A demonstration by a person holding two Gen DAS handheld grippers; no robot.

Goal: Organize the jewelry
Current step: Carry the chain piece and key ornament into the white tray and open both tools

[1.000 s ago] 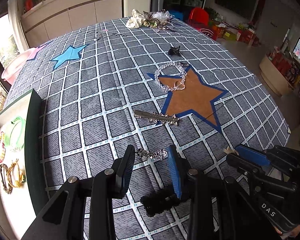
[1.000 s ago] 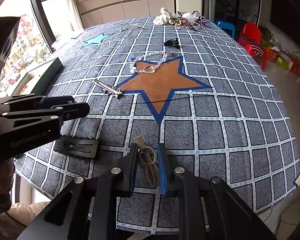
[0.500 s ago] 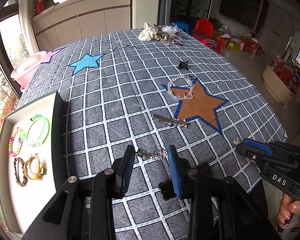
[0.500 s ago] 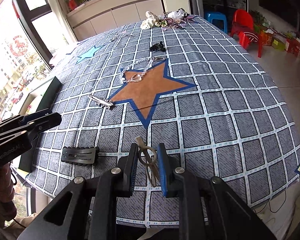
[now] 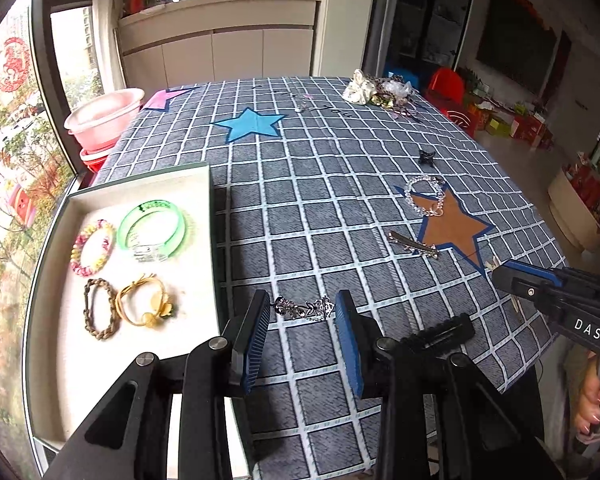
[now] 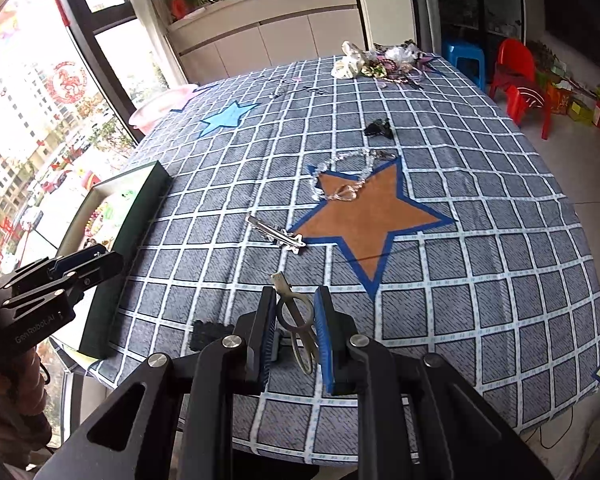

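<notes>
My left gripper (image 5: 303, 312) is shut on a silver rhinestone hair clip (image 5: 304, 309), held across its fingertips above the table. My right gripper (image 6: 296, 312) is shut on a beige metal hair clip (image 6: 296, 320), also lifted. A white tray with a dark green rim (image 5: 204, 240) at the left holds a green bangle (image 5: 152, 228), a pink-yellow beaded bracelet (image 5: 92, 246), a brown braided band (image 5: 98, 314) and a gold bracelet (image 5: 144, 306). On the checked cloth lie a crystal bracelet (image 5: 424, 196), a silver bar clip (image 5: 412, 244), a black comb clip (image 5: 440, 334) and a small black claw clip (image 5: 426, 157).
An orange star (image 6: 368, 216) and a blue star (image 5: 252, 124) are marked on the cloth. A pile of scrunchies and flowers (image 5: 380, 92) sits at the far edge. A pink basin (image 5: 104, 120) stands beyond the table's left corner. The table's near edge lies just under both grippers.
Both grippers have risen and drawn back from the table with their clips held. The left gripper has swung left, so the tray now fills the left of its view.
</notes>
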